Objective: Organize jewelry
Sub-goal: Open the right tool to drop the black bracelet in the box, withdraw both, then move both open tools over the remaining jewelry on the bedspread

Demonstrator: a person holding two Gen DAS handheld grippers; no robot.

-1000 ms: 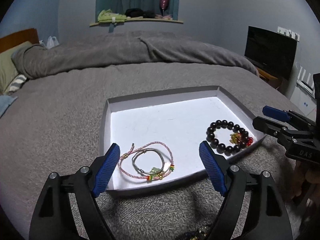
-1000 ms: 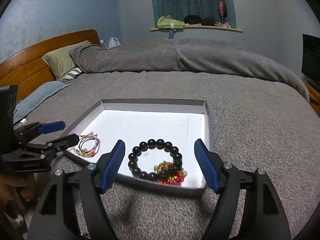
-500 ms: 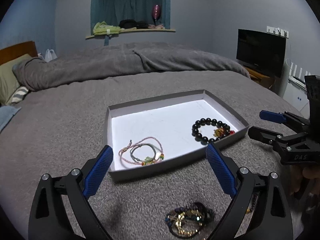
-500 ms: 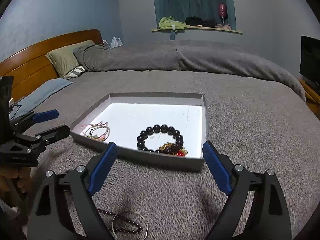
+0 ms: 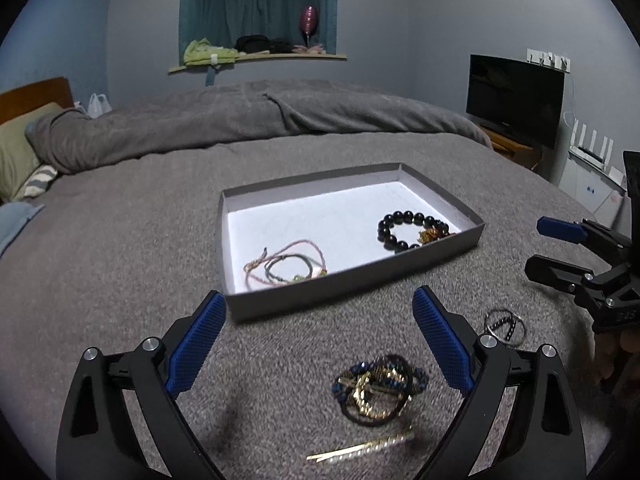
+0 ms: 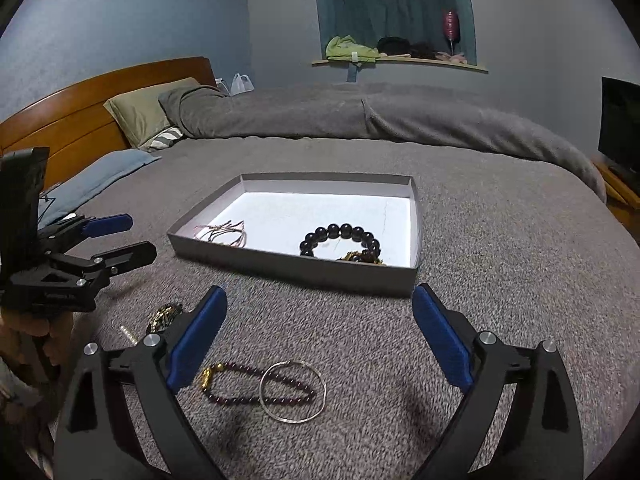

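A shallow grey box (image 5: 352, 280) (image 6: 296, 270) with a white floor lies on the grey blanket. In it are thin cord bracelets (image 5: 286, 266) (image 6: 224, 232) and a black bead bracelet (image 5: 404, 228) (image 6: 340, 236) with a gold-red charm. My left gripper (image 5: 320, 340) is open and empty, above a tangle of blue-bead and gold jewelry (image 5: 378, 390) and a gold hair clip (image 5: 360, 446). My right gripper (image 6: 320, 340) is open and empty, above a dark red bead bracelet (image 6: 248, 390) and a silver bangle (image 6: 292, 392), which also shows in the left wrist view (image 5: 504, 326).
The bed's rolled grey duvet (image 5: 240, 120) lies behind the box. Pillows (image 6: 144, 112) and a wooden headboard (image 6: 80, 108) are at the far left. A TV (image 5: 516, 100) stands at the right. A window ledge (image 5: 256, 56) holds clothes.
Both grippers have pulled back from over the box toward the near side and stayed open. The loose jewelry on the blanket has come into view below them.
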